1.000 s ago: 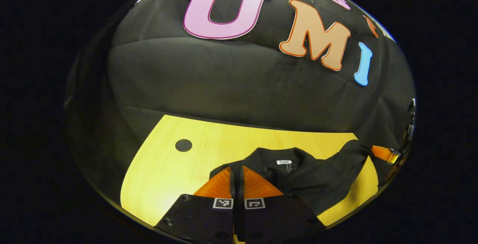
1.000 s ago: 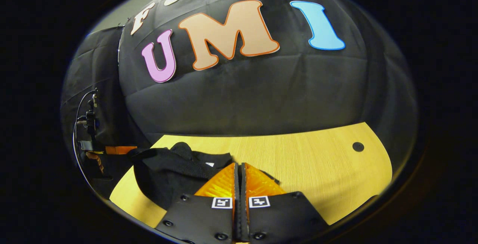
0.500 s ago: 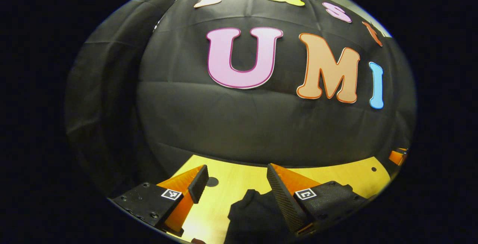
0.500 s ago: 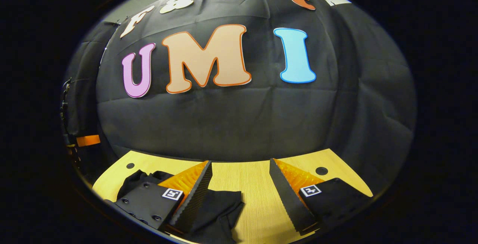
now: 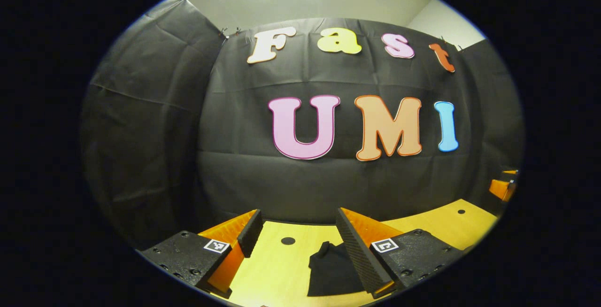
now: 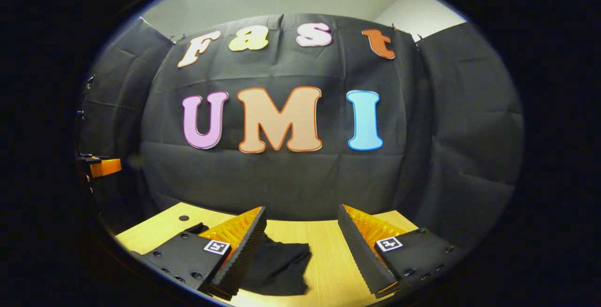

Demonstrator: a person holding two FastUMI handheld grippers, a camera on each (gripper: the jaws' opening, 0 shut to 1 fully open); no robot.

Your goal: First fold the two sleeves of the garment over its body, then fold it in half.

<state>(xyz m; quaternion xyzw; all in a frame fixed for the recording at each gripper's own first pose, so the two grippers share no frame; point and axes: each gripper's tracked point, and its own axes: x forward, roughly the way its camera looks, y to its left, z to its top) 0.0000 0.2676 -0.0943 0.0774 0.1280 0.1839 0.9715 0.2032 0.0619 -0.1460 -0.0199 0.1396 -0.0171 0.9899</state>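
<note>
Left gripper view has the garment (image 5: 335,269) lying bunched on the table (image 5: 277,269) just ahead, toward the right finger of the wide-open, empty left gripper (image 5: 298,225), while the right gripper (image 6: 303,220), equally agape and empty, sees it by its left finger

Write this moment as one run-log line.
left tool: open, empty | right tool: open, empty | garment: lying on table
</note>
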